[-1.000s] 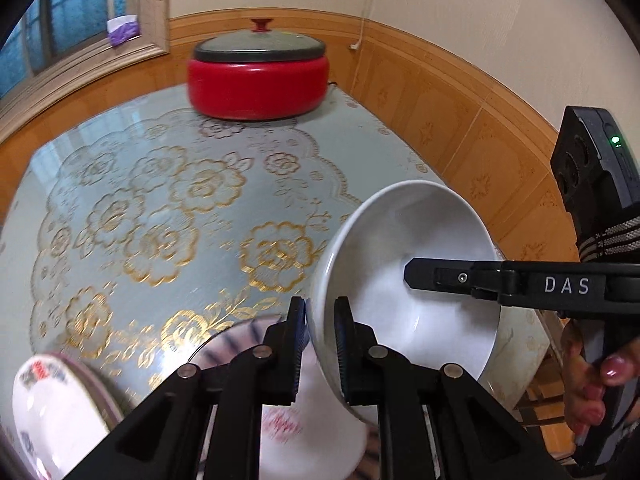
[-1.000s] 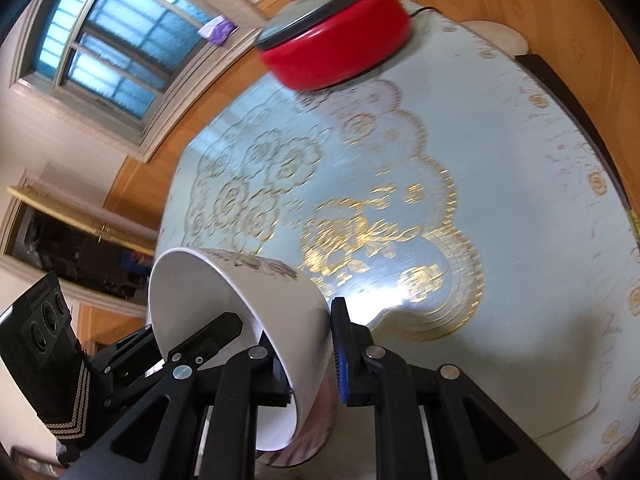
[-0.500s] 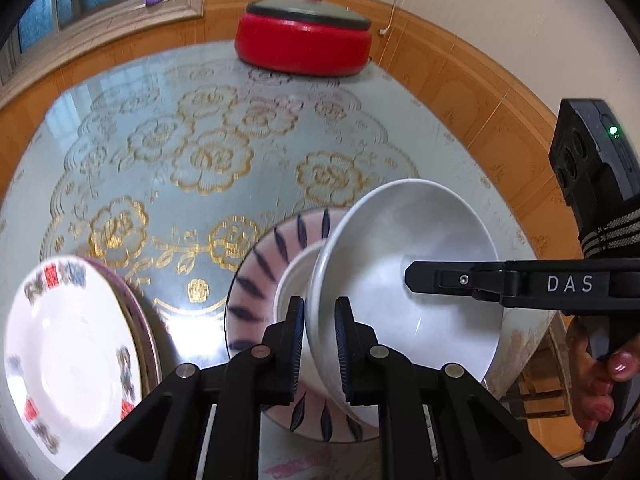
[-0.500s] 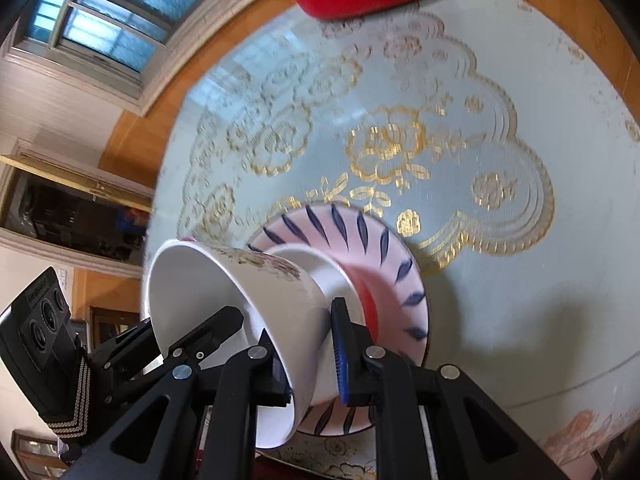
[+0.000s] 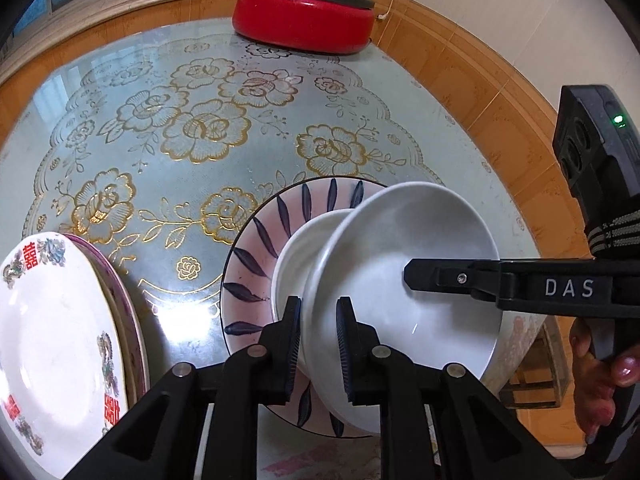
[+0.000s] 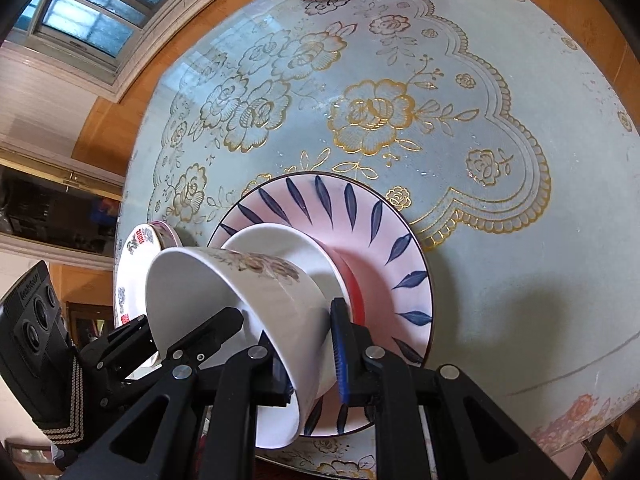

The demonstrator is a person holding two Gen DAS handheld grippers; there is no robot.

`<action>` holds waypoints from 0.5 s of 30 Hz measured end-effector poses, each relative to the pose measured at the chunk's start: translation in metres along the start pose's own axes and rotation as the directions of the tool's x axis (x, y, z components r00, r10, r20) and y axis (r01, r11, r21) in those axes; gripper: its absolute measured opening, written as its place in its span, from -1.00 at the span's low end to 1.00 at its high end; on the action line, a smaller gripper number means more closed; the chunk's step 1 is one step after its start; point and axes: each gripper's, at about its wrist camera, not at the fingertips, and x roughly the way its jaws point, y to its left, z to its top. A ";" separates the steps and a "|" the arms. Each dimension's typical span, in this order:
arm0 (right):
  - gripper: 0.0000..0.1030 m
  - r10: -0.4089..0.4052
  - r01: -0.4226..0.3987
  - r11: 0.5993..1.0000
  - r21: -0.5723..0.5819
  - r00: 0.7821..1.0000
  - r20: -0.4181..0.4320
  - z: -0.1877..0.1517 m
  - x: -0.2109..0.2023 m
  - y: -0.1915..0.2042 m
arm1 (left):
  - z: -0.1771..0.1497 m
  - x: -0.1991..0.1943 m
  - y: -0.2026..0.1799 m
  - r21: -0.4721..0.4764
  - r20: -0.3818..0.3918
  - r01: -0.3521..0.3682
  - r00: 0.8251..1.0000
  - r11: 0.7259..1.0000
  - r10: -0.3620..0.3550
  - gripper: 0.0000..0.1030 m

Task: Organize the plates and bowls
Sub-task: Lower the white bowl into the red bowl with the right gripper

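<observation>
A white bowl (image 5: pixel 400 264) with a brown flower print outside (image 6: pixel 264 292) is held tilted by both grippers. My left gripper (image 5: pixel 318 350) is shut on its near rim. My right gripper (image 6: pixel 308 356) is shut on the opposite rim, and its finger (image 5: pixel 500 284) reaches across the bowl's mouth. Just under it a second white bowl (image 5: pixel 300 248) sits on a pink plate with dark blue leaf strokes (image 5: pixel 260 256), also in the right wrist view (image 6: pixel 372 240). I cannot tell whether the two bowls touch.
A stack of white plates with red characters (image 5: pixel 52 340) lies at the table's left front edge. A red lidded pot (image 5: pixel 304 20) stands at the far side. The round glass table (image 5: pixel 160 120) has gold flower patterns; wood-panelled wall lies to the right.
Both grippers have carried the flowered bowl back toward the near edge and lower, over the pink plate and its white bowl. The plate stack has come into view at the left.
</observation>
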 end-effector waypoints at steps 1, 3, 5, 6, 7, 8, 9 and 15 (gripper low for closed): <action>-0.72 -0.004 0.004 1.000 -0.001 1.000 -0.003 0.001 0.000 0.001 | 0.000 -0.001 0.001 -0.002 -0.001 0.002 1.000 1.000 -0.002 -0.63; -0.71 -0.015 0.015 1.000 -0.009 1.000 -0.003 0.002 -0.001 0.003 | 0.000 -0.003 0.001 -0.003 0.003 0.002 1.000 1.000 -0.002 -0.62; -0.71 -0.030 0.030 0.999 -0.024 1.000 -0.001 0.002 -0.002 0.005 | 0.000 -0.007 0.001 -0.004 0.011 0.004 1.000 1.000 -0.004 -0.60; -0.71 -0.035 0.035 0.999 -0.029 0.999 0.000 0.003 -0.003 0.006 | 0.001 -0.007 0.002 -0.005 0.012 0.007 1.000 1.000 -0.007 -0.60; -0.71 -0.040 0.040 0.999 -0.036 0.999 -0.001 0.003 -0.003 0.007 | 0.001 -0.008 0.002 -0.006 0.010 0.010 1.000 1.000 -0.010 -0.60; -0.71 -0.046 0.046 0.998 -0.045 0.999 -0.003 0.003 -0.004 0.008 | 0.001 -0.008 0.002 -0.005 0.010 0.010 1.000 1.000 -0.010 -0.60; -0.71 -0.051 0.051 0.997 -0.053 0.999 -0.007 0.003 -0.003 0.009 | 0.001 -0.008 0.002 -0.003 0.009 0.008 1.000 1.000 -0.008 -0.60; -0.71 -0.069 0.069 0.995 -0.065 0.998 -0.005 0.003 -0.007 0.011 | 0.001 -0.012 0.004 -0.017 0.008 0.018 1.000 1.000 -0.018 -0.58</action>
